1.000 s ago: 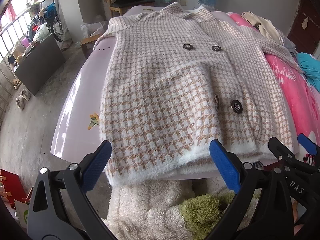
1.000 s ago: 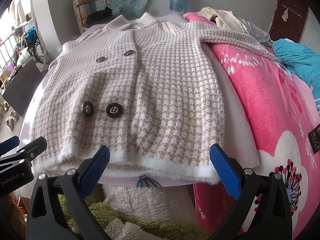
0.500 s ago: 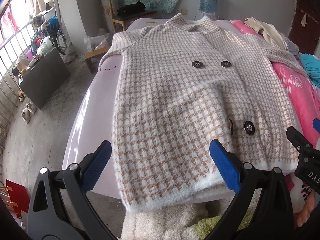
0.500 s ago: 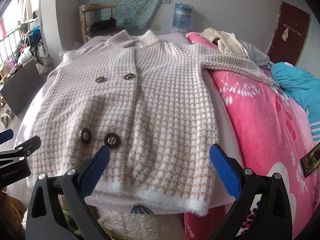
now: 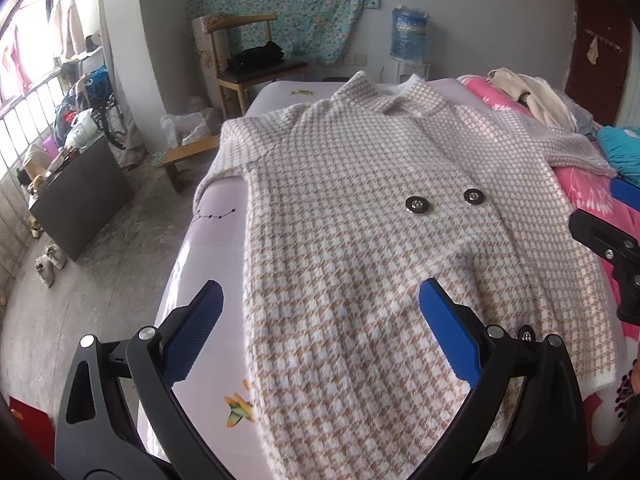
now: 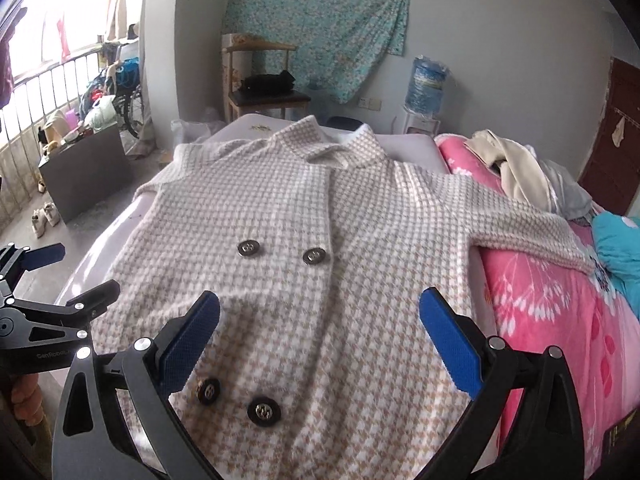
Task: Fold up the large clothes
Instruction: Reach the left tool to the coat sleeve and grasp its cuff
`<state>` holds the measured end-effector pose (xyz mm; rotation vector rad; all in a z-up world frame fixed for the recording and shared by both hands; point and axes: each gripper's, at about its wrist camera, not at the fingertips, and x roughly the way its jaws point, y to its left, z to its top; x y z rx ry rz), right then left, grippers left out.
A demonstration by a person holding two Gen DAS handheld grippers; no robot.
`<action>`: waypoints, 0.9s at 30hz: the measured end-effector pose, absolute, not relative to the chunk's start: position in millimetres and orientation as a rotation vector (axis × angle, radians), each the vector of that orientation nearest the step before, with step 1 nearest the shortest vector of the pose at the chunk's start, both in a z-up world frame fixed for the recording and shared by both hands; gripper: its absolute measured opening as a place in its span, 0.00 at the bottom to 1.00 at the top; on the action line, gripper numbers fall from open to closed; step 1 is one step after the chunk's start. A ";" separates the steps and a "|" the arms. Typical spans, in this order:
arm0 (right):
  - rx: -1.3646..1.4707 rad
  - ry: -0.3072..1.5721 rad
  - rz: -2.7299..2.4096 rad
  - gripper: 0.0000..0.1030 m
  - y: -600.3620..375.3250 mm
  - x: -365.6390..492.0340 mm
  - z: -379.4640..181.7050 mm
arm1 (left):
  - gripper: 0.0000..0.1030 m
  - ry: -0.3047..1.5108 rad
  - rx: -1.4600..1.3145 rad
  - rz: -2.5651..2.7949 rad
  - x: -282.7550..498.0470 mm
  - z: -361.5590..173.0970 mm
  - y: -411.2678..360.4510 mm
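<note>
While the fuzzy beige-and-white houndstooth knit coat [image 6: 332, 248] lies flat, buttons up, mid-frame on the pale lilac bed sheet [image 5: 208, 248], we judge folding not begun. Our left gripper [image 5: 320, 336] and right gripper [image 6: 320, 336] hover spread and empty; next we need a sleeve, probably the one at upper right.

A wooden chair [image 6: 262, 92] stands at the head of the bed [image 5: 208, 248], a black bundle [image 6: 269, 79] on its seat. Behind the chair hangs a teal floral cloth [image 6: 320, 20]; right of the chair is a blue water jug [image 6: 429, 83]. Far left of it, pale shoes [image 5: 48, 264] lie on the floor.
</note>
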<state>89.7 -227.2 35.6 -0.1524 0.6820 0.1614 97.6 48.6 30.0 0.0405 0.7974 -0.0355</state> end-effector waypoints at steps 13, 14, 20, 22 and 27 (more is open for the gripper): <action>-0.142 0.761 0.358 0.95 -176.8 177.0 18.6 | 0.92 0.783 -0.258 -0.195 161.6 25.1 102.0; -0.135 0.777 0.370 0.95 -173.9 183.0 14.2 | 0.92 0.774 -0.261 -0.170 166.0 25.8 108.9; -0.107 0.864 0.436 0.95 -159.4 209.1 -13.1 | 0.92 0.783 -0.455 0.018 213.5 19.0 200.5; -0.109 0.881 0.445 0.95 -155.7 214.2 -20.0 | 0.92 0.825 -0.595 0.041 235.9 0.8 241.4; -0.129 0.895 0.447 0.95 -148.9 224.2 -29.0 | 0.92 1.009 -1.130 -0.010 279.8 -87.5 325.7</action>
